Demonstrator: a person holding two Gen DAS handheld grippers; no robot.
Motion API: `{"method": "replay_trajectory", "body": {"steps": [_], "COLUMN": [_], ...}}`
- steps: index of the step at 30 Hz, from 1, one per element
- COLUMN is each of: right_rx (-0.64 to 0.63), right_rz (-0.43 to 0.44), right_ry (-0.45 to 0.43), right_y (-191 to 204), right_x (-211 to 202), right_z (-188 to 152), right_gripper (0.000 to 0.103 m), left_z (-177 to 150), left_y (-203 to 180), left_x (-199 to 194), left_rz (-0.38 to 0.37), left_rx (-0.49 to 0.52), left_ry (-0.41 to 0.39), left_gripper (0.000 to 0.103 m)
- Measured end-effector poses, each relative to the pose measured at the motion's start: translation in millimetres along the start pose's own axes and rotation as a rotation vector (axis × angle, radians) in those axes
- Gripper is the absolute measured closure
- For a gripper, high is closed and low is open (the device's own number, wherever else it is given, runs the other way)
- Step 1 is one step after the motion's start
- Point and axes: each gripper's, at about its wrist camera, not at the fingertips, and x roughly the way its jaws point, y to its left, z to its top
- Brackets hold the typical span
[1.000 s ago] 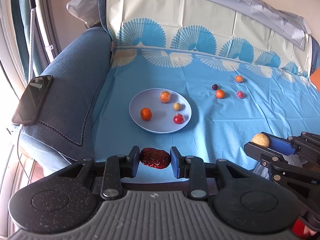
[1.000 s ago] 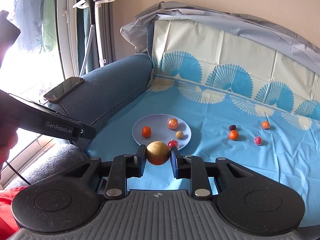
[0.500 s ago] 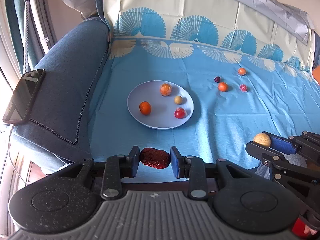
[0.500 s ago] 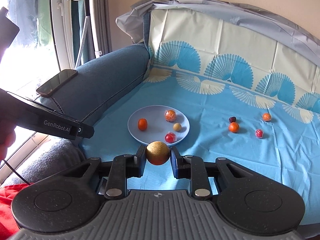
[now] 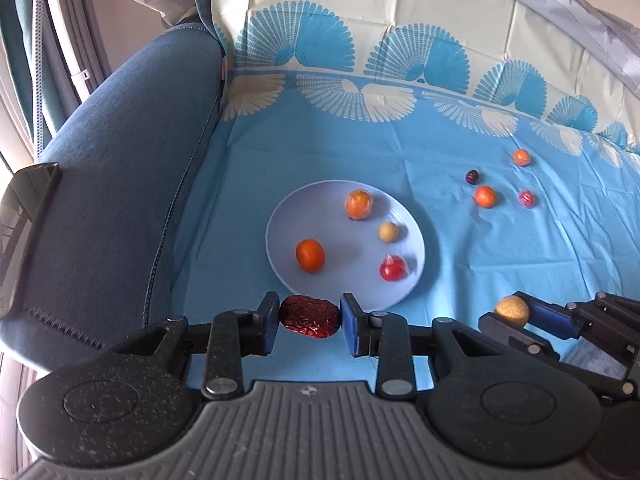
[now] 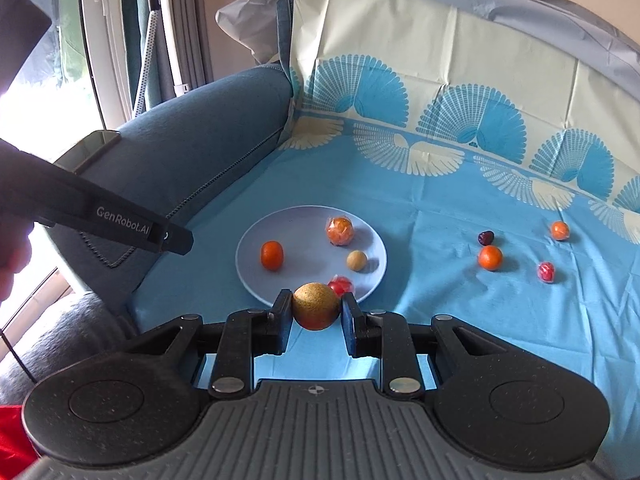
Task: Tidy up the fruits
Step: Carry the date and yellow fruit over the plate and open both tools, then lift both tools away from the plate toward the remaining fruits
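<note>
My left gripper [image 5: 309, 317] is shut on a dark red date [image 5: 309, 317], held just short of the near rim of a pale blue plate [image 5: 288, 216]. My right gripper [image 6: 316, 306] is shut on a round tan fruit [image 6: 316, 306], also near the plate's [image 6: 256, 248] front rim; it also shows at the right of the left wrist view [image 5: 511, 310]. The plate holds an orange [image 5: 310, 255], a wrapped orange fruit [image 5: 358, 204], a small tan fruit [image 5: 388, 232] and a wrapped red fruit [image 5: 392, 268]. Several small fruits [image 5: 485, 196] lie on the blue cloth to the right.
A blue sofa armrest [image 5: 120, 168] rises left of the plate, with a phone [image 5: 24, 216] lying on it. The patterned cloth runs up the sofa back [image 5: 400, 40]. A window and a stand are at the far left [image 6: 148, 40].
Both grippers have moved forward toward the plate, which now looks larger and nearer. Each keeps its fruit. The fruits on the plate and cloth have not moved.
</note>
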Motion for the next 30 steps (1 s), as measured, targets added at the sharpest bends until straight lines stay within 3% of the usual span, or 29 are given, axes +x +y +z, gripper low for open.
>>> {"method": "replay_trajectory", "body": {"steps": [15, 19, 20, 21, 22, 23, 25, 26, 30], "right_rx": [-0.027, -0.035, -0.042, -0.045, -0.042, -0.034, -0.022, -0.022, 0.005], "right_rz": [0.007, 0.011, 0.01, 0.011, 0.018, 0.026, 0.014, 0.002, -0.006], "right_ry": [0.107, 0.127, 0.131, 0.137, 0.145, 0.147, 0.129, 0.118, 0.135], "right_y": [-17.0, -19.7, -19.9, -20.4, -21.3, -23.2, -26.5, -27.2, -29.3], "right_x": [138.8, 162.7, 167.8, 172.2, 175.1, 175.8, 169.6, 163.5, 130.1], "right_z": [20.0, 18.4, 18.4, 19.1, 20.7, 23.0, 27.7, 29.1, 26.9], "right_gripper": [0.076, 0.076, 0.075, 0.075, 0.07, 0.051, 0.028, 0.022, 0.012], "left_z": [43.5, 49.7, 50.7, 52.3, 54.3, 55.5, 55.7, 55.0, 41.1], "left_y": [-2.7, -3.9, -4.0, -4.2, -4.5, -3.3, 0.0, 1.6, 11.4], "left_x": [132.3, 152.2, 154.2, 155.3, 154.9, 151.7, 138.0, 131.8, 104.1], "left_rz": [-0.001, -0.001, -0.001, 0.003, 0.014, 0.031, 0.029, 0.023, 0.055], "left_rx": [0.039, 0.057, 0.063, 0.073, 0.078, 0.073, 0.054, 0.055, 0.03], "left_ry": [0.093, 0.073, 0.051, 0.033, 0.02, 0.003, -0.047, -0.046, 0.011], "left_gripper": [0.067, 0.066, 0.064, 0.043, 0.011, 0.002, 0.0, 0.0, 0.0]}}
